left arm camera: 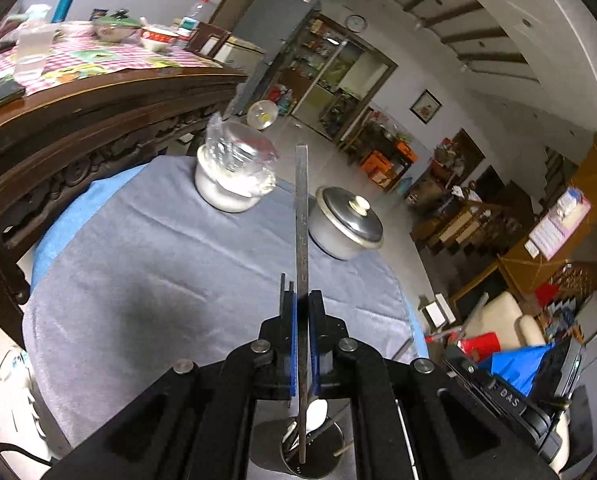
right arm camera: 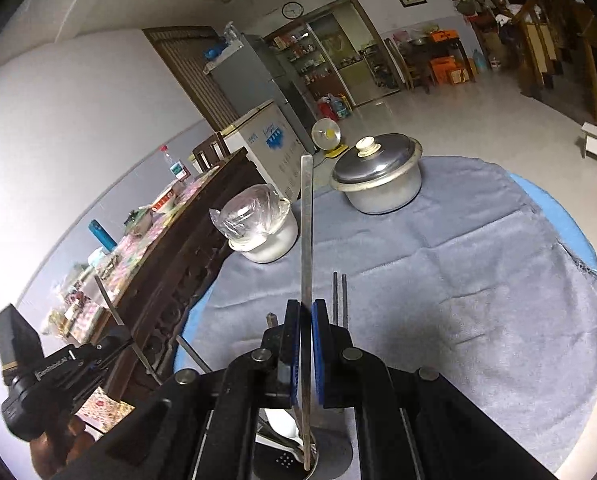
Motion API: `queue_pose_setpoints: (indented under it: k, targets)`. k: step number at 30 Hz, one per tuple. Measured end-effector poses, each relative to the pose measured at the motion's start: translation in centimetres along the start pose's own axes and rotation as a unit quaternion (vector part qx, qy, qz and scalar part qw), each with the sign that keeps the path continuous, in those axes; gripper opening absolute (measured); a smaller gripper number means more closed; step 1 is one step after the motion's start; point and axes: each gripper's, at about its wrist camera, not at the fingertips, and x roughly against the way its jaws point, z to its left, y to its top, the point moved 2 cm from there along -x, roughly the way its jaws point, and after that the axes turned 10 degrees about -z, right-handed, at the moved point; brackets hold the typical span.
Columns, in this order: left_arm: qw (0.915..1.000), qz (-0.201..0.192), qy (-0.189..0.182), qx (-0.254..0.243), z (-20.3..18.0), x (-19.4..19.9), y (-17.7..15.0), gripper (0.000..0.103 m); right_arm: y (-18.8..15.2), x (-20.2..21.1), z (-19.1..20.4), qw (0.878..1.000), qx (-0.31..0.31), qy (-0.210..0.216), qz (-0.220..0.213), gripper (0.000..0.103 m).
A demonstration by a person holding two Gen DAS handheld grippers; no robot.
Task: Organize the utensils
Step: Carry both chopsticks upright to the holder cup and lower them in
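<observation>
While a long flat metal utensil (left arm camera: 301,216) is pinched tight in each gripper (left arm camera: 301,312) (right arm camera: 306,316), both must be lowered into the round metal holder (right arm camera: 298,460).

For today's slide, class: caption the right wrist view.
Right gripper clamps a flat metal utensil over a steel holder; lidded pot waits behind.

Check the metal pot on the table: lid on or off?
On. The metal pot stands upright on the grey cloth, and its domed lid with a pale knob sits flat on the rim.
</observation>
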Motion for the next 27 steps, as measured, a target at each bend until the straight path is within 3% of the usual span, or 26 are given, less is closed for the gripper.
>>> queue_pose_setpoints:
  k: [8, 27]
  targets:
    - [0.9979, -0.022, 0.004, -0.06, -2.0, -1.1, -2.4, 0.005, -1.4, -0.7, 0.3, 1.0, 0.021, -0.012, 0.002, 0.007]
    - [0.9911, -0.006, 0.005, -0.133, -2.6, -1.2, -6.6, 0.005, -5.0, -0.2, 1.5, 0.997, 0.071, -0.01, 0.022, 0.007]
